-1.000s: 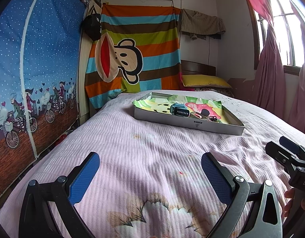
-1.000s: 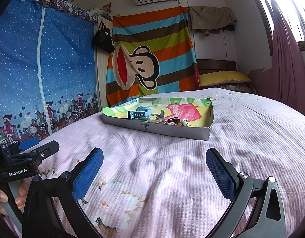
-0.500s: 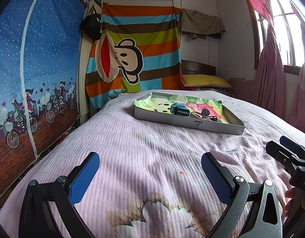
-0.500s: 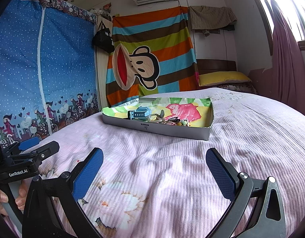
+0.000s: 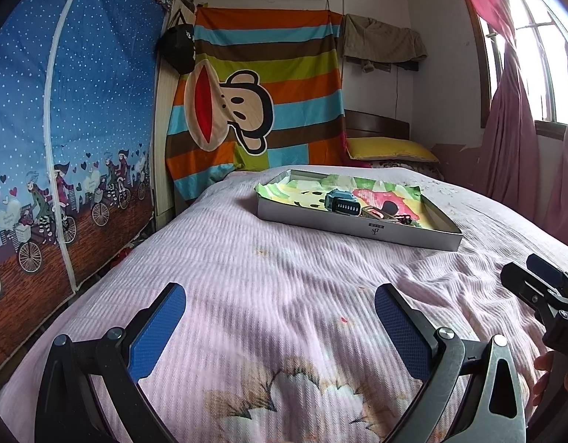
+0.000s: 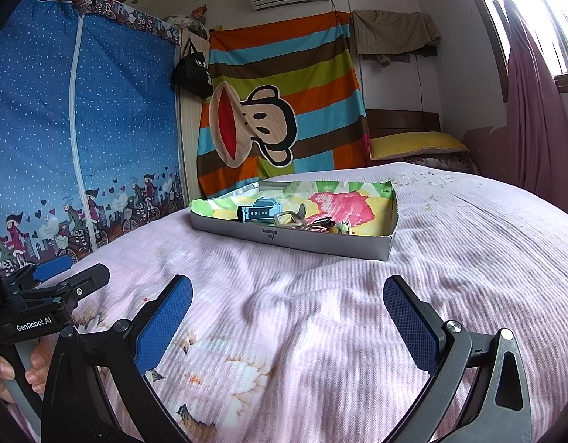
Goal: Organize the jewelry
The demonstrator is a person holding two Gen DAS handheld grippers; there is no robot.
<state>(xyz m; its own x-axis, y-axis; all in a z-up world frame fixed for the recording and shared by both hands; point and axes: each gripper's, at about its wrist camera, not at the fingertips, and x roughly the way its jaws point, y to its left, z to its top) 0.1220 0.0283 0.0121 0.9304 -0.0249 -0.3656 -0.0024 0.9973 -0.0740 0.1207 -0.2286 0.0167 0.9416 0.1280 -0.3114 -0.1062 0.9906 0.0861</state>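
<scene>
Grey tray (image 5: pixel 358 227): on the pink bedspread (image 5: pixel 284 295), well ahead of both claws, long side facing them.
Jewelry (image 6: pixel 321 224): heaped near the tray's front wall, beside a blue box (image 6: pixel 260 211).
Left gripper (image 5: pixel 280 326): wide, empty; tray lies ahead-right.
Right gripper (image 6: pixel 287 317): wide, empty; tray straight ahead, likely the nearer reach.

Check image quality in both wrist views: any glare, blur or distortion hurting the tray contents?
Left wrist: window blown out at right, strong fisheye bending at the edges, tray sharp but its small pieces too tiny to resolve. Right wrist: same window glare top right, bedspread slightly soft up close, jewelry pile readable as a cluster only.
</scene>
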